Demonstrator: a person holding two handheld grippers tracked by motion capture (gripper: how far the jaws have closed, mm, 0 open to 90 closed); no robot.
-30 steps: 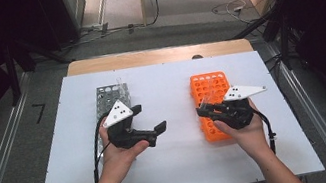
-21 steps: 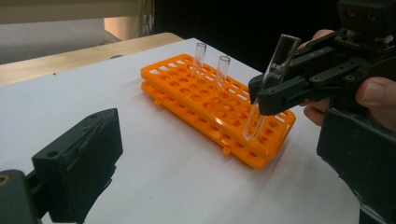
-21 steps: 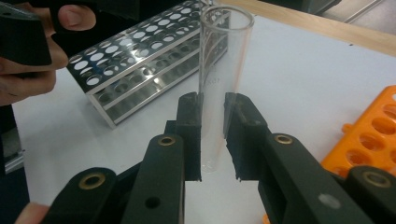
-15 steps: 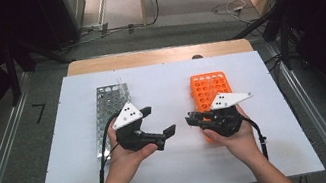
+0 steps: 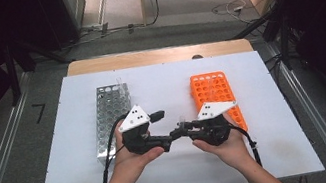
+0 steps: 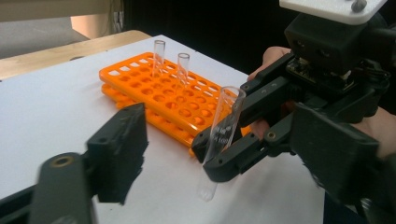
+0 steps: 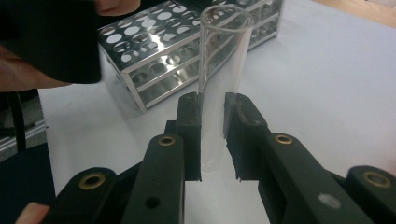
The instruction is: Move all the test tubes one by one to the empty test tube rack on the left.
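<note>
The step in hand appears to be a hand-over of a clear test tube (image 6: 223, 135) from the right gripper (image 7: 212, 116) to the left gripper (image 5: 167, 141), the two meeting nose to nose above the white table (image 5: 181, 179) between the steel rack (image 5: 112, 115) and the orange rack (image 5: 215, 95). To do it well, the person should be bringing the left jaws squarely around the free length of the tube — above or below the right jaws, not over them — and closing fully before the right gripper is slackened, since smooth glass will likely slip under a light or skewed pinch. The right gripper is grasping the tube at about mid-length, its two jaws pressing the glass on either side; the tube is standing nearly upright, open mouth up, rounded end hanging clear of the table. The left gripper is standing open and holding nothing — in the left gripper view its near jaw is well apart from the tube. Two more tubes (image 6: 159, 56) are standing in the far end of the orange rack.
</note>
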